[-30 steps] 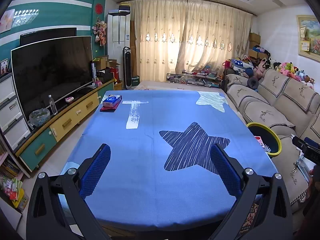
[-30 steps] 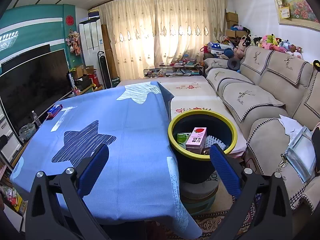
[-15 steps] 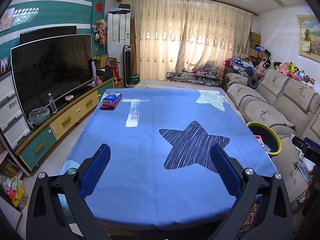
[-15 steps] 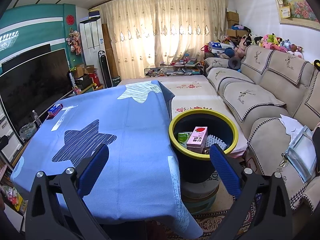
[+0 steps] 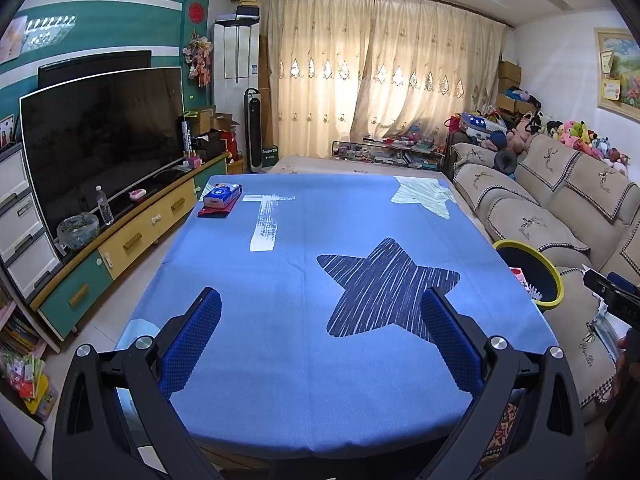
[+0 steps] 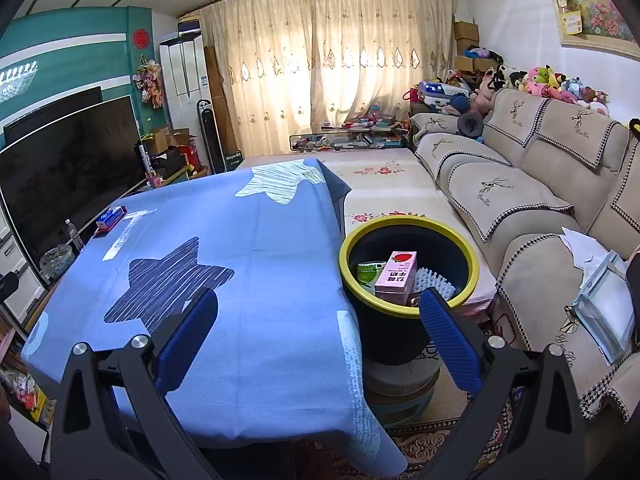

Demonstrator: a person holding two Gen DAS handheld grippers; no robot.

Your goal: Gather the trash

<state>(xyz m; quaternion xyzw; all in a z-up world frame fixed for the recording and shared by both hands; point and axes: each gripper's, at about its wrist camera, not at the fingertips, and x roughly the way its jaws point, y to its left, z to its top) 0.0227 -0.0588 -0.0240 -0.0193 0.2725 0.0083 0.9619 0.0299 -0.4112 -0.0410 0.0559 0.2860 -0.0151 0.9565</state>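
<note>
— Where do we stand?
— Our left gripper (image 5: 320,336) hangs over the near edge of the blue tablecloth (image 5: 320,216), fingers spread wide, nothing between them. Our right gripper (image 6: 318,332) is spread and empty too.
— And the trash?
— In the yellow-rimmed bin (image 6: 408,236) just beside the table, by the sofa (image 6: 520,184): a pink carton (image 6: 398,274), a green packet (image 6: 368,272), a white brush (image 6: 434,282). A blue box (image 5: 222,195) lies at the table's far left corner.
</note>
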